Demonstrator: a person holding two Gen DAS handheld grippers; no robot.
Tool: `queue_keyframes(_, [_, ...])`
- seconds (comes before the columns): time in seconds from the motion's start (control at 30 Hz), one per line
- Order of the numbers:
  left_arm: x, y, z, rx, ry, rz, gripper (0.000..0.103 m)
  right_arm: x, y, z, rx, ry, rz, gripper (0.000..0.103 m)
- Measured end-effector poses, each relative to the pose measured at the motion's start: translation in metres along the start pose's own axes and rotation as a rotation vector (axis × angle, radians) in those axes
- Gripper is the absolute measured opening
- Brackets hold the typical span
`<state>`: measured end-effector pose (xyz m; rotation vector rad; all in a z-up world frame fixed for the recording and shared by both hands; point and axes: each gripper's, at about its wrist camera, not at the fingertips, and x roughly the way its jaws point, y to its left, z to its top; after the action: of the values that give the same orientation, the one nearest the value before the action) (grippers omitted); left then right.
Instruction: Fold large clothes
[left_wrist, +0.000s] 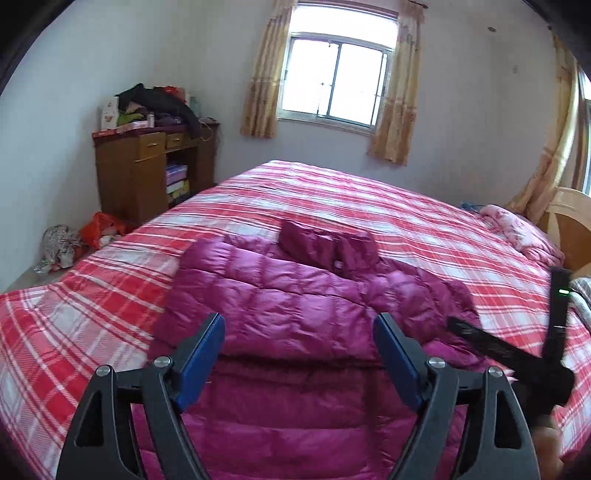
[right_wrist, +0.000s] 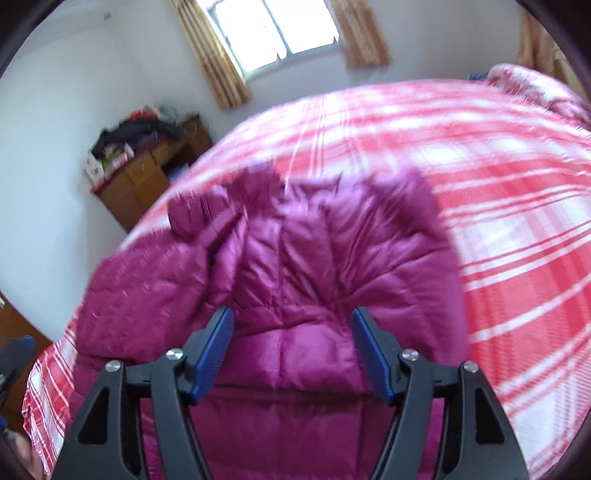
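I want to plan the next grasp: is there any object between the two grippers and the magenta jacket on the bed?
Nothing visible is. The left gripper and right gripper both hang open directly over the magenta jacket.

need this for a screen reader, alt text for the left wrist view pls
A magenta puffer jacket lies partly folded on a bed with a red and white plaid cover, seen past the open left claw with nothing between its blue pads. Behind stand a curtained window and a cluttered wooden cabinet.

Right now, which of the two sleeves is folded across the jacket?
The sleeve at the collar end, lying flat across the jacket. The other sleeve still bunches out to the side, toward the right claw.
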<state>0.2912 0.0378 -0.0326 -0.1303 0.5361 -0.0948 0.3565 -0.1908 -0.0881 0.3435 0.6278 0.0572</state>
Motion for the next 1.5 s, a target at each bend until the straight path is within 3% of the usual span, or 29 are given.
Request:
queue_keyframes(0.1, [0.022, 0.03, 0.012, -0.036, 0.026, 0.159, 0.082, -0.024, 0.014, 0.01, -0.043, -0.078, -0.021, 0.074])
queue_keyframes(0.17, [0.041, 0.041, 0.019, -0.039, 0.057, 0.213, 0.082, -0.011, 0.031, 0.016, -0.103, -0.019, 0.014, 0.076])
queue_keyframes(0.27, [0.066, 0.049, 0.029, -0.023, 0.073, 0.277, 0.082, 0.027, 0.051, 0.017, -0.177, 0.085, -0.006, 0.076])
queue_keyframes(0.33, [0.081, 0.053, 0.032, -0.02, 0.088, 0.313, 0.083, 0.05, 0.058, 0.012, -0.2, 0.148, -0.021, 0.049])
queue_keyframes(0.37, [0.087, 0.058, 0.032, -0.024, 0.107, 0.319, 0.083, 0.059, 0.06, 0.007, -0.211, 0.193, -0.027, 0.012])
queue_keyframes(0.47, [0.102, 0.065, 0.026, -0.022, 0.14, 0.341, 0.083, 0.07, 0.056, -0.012, -0.232, 0.251, -0.056, 0.011])
queue_keyframes(0.57, [0.112, 0.072, 0.012, -0.018, 0.183, 0.38, 0.083, 0.069, 0.049, -0.03, -0.247, 0.249, -0.068, 0.011])
queue_keyframes(0.73, [0.125, 0.092, -0.022, -0.099, 0.281, 0.389, 0.083, 0.064, 0.038, -0.032, -0.211, 0.276, -0.046, 0.01])
queue_keyframes(0.93, [0.112, 0.084, -0.012, -0.054, 0.277, 0.418, 0.083, 0.039, 0.036, -0.033, -0.143, 0.346, 0.015, 0.011])
queue_keyframes(1.07, [0.097, 0.084, 0.002, -0.044, 0.237, 0.428, 0.083, 0.042, 0.036, -0.042, -0.199, 0.345, -0.069, 0.011])
queue_keyframes(1.17, [0.088, 0.085, 0.011, -0.044, 0.222, 0.432, 0.083, 0.041, 0.028, -0.035, -0.161, 0.356, -0.046, 0.015])
queue_keyframes(1.23, [0.08, 0.084, 0.02, -0.034, 0.178, 0.431, 0.083, 0.023, 0.021, -0.022, -0.107, 0.287, -0.014, 0.021])
queue_keyframes(1.33, [0.084, 0.077, 0.037, -0.031, 0.123, 0.443, 0.083, 0.005, 0.03, 0.004, -0.125, 0.142, -0.028, 0.041])
queue_keyframes(1.4, [0.097, 0.07, 0.048, -0.045, 0.117, 0.433, 0.083, 0.015, 0.044, 0.021, -0.161, 0.11, -0.024, 0.044])
queue_keyframes(1.5, [0.123, 0.058, 0.063, -0.053, 0.119, 0.429, 0.083, 0.05, 0.063, 0.036, -0.207, 0.13, 0.011, 0.044])
